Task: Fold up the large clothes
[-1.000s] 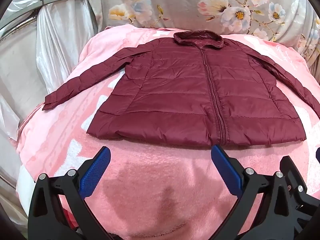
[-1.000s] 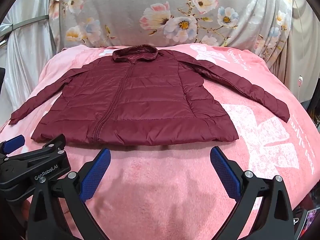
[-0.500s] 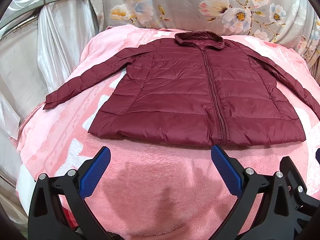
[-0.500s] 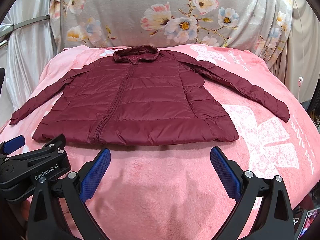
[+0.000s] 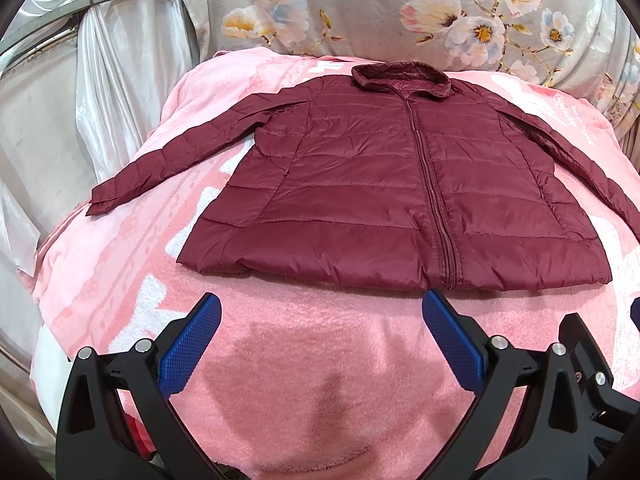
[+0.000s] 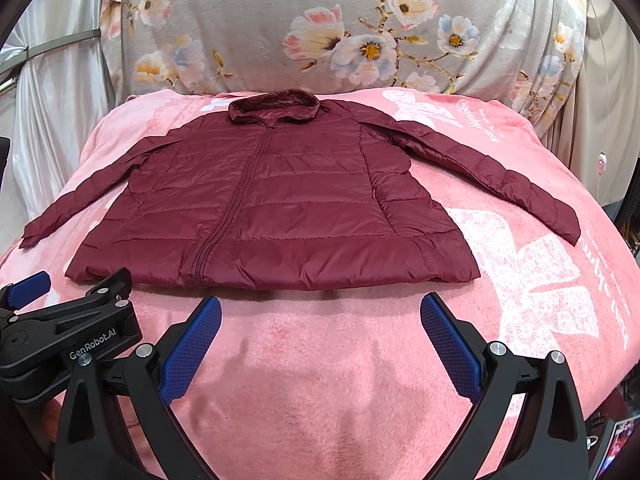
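A maroon quilted puffer jacket [image 5: 384, 184] lies flat and zipped on a pink blanket [image 5: 320, 352], collar at the far end, both sleeves spread out to the sides. It also shows in the right wrist view [image 6: 280, 208]. My left gripper [image 5: 320, 316] is open and empty, hovering just in front of the jacket's hem. My right gripper [image 6: 320, 316] is open and empty, also just short of the hem. The left gripper's body [image 6: 68, 332] shows at the lower left of the right wrist view.
A grey floral cover [image 6: 360, 32] rises behind the blanket. Shiny white curtains [image 5: 120, 80] hang at the left. The blanket's white print [image 6: 540, 280] lies right of the jacket. The bed's right edge drops off beyond the right sleeve cuff [image 6: 560, 220].
Both grippers have edged slightly forward toward the jacket's hem. The jacket has not moved.
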A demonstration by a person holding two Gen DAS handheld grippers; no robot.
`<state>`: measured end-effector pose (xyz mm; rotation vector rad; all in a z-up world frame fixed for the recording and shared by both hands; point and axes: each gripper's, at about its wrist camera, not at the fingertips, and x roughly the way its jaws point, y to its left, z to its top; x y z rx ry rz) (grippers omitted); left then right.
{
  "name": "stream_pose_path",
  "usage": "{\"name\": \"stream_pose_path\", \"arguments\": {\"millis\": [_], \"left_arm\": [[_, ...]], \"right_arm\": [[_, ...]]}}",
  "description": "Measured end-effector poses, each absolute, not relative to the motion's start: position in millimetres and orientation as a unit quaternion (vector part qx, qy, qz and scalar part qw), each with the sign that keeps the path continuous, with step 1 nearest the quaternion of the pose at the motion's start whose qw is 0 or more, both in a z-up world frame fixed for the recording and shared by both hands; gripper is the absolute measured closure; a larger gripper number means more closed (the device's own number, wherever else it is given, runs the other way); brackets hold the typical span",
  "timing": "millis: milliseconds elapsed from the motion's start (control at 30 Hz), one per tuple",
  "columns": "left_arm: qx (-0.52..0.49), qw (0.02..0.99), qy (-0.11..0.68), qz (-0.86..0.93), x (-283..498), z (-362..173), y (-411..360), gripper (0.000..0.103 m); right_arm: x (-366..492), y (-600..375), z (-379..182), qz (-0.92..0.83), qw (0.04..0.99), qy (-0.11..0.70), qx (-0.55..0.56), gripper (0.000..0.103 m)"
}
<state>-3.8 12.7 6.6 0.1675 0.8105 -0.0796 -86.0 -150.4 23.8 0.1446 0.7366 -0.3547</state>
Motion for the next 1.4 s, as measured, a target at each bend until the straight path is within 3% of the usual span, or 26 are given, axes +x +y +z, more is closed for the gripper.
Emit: {"name": "stream_pose_path", "arguments": {"millis": [1400], "left_arm": [[0.078,0.917,0.39,-0.037,-4,7,18,0.005]], "right_arm": [[-85,-144,24,-0.168,0.917,0.356,0.071,0.005]]}}
